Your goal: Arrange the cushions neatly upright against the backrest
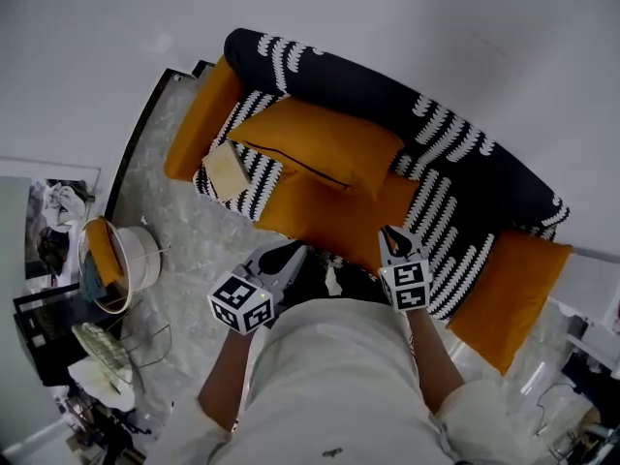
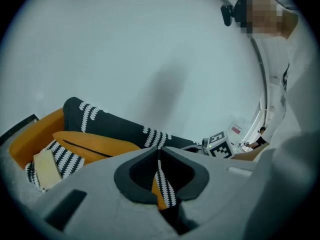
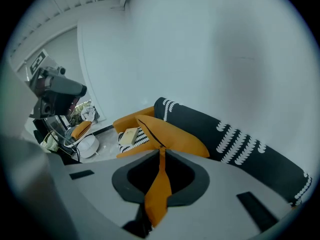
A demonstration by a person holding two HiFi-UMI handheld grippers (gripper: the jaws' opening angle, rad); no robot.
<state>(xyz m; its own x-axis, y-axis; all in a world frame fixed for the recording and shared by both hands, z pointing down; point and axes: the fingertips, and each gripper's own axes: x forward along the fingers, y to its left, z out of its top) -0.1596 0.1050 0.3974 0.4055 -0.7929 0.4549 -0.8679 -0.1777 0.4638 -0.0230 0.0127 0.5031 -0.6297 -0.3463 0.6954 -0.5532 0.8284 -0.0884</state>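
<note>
A black sofa with white markings has its backrest along the wall. One large orange cushion lies slanted on the seat, its far edge leaning on the backrest; it also shows in the left gripper view and the right gripper view. My left gripper hovers over the seat's front edge, shut, with nothing held. My right gripper hangs beside it, just short of the cushion's near corner, also shut and empty.
A flat beige pad lies on the seat's left end. Orange armrests close off the sofa at the left and right. A round white stool holding orange cloth stands on the floor at left, with wire racks below it.
</note>
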